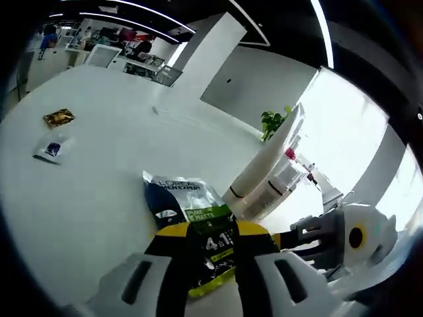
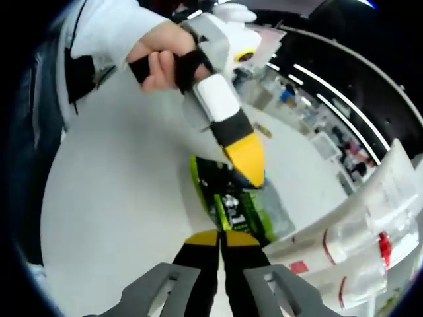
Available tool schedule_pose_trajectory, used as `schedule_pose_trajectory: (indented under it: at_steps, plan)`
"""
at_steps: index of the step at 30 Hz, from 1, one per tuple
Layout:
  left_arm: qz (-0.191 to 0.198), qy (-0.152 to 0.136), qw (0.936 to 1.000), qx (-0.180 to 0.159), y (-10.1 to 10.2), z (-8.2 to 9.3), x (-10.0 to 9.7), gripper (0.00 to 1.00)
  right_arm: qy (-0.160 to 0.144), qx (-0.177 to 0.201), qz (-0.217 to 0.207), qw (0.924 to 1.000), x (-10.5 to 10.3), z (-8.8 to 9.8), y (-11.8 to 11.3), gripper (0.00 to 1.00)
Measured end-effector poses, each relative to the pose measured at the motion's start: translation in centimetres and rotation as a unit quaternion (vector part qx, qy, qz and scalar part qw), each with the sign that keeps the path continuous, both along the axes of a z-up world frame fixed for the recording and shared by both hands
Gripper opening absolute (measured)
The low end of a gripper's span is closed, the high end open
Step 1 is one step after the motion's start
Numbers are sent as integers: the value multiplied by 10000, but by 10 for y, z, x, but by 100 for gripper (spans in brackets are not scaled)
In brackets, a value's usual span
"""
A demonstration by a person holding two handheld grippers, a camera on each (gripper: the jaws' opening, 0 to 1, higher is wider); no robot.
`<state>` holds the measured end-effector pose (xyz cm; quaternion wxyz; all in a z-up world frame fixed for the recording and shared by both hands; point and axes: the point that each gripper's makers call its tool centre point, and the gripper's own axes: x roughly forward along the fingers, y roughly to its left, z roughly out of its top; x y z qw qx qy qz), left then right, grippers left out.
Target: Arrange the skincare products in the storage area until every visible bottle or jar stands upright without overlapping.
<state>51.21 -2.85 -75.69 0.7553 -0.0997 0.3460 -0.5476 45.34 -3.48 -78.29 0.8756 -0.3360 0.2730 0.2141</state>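
A green and black L'Oréal tube [image 1: 188, 198] lies low over the white table [image 1: 92, 198]. My left gripper [image 1: 211, 241] is shut on its near end, yellow tips on either side. In the right gripper view the same tube [image 2: 254, 205] runs away from my right gripper [image 2: 223, 239], whose jaws are shut on its edge. The left gripper [image 2: 246, 158] comes down from above onto the tube's far part. The right gripper [image 1: 310, 238] enters the left gripper view from the right. Beside the tube, several white and clear tubes [image 1: 264, 165] lean together [image 2: 357, 224].
A gold sachet [image 1: 58, 117] and a small white and blue sachet [image 1: 51, 148] lie far off on the table. A green plant [image 1: 272, 122] stands behind the leaning tubes. A person's hand [image 2: 162, 59] and white sleeve hold the left gripper.
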Motion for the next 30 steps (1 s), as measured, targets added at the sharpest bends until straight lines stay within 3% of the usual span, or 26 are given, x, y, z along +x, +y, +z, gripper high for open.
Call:
schedule_pose_trajectory:
  at_steps: [18,30]
  plan:
    - [-85,-49,9994,336,-5,-19,-3,17,151,322,-15,9994,0,-6,-7,0]
    - [-93,3,9994,339,-6,-21,-6,15,203,679,-256,9972,-5,-5,-7,0]
